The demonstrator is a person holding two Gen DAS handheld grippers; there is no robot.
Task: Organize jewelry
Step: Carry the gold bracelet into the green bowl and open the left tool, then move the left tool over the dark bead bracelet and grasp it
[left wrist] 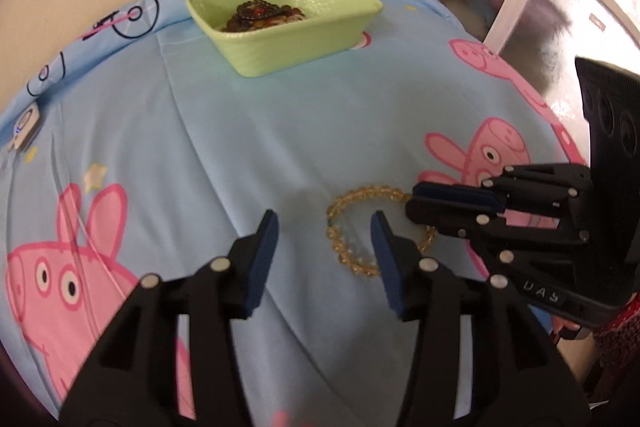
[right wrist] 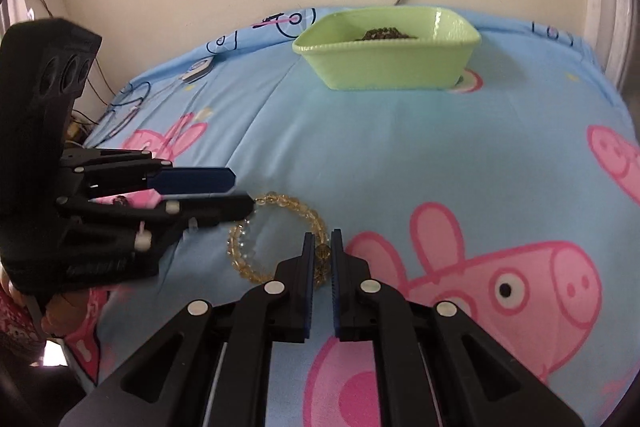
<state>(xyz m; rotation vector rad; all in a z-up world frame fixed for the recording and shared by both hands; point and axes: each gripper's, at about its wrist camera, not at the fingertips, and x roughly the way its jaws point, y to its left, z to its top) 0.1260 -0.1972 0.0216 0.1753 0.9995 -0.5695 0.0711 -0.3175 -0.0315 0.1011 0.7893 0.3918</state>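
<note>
Bracelet (right wrist: pixel 280 239) flat, seemingly right-pinched.

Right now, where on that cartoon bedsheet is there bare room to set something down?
Bare sheet lies between the green tray and the yellow bead bracelet. It is crowded at the bracelet, where the left claw and right claw meet.

Raised letters "UAS" on the body of the right hand-held gripper (left wrist: pixel 416 201).
</note>
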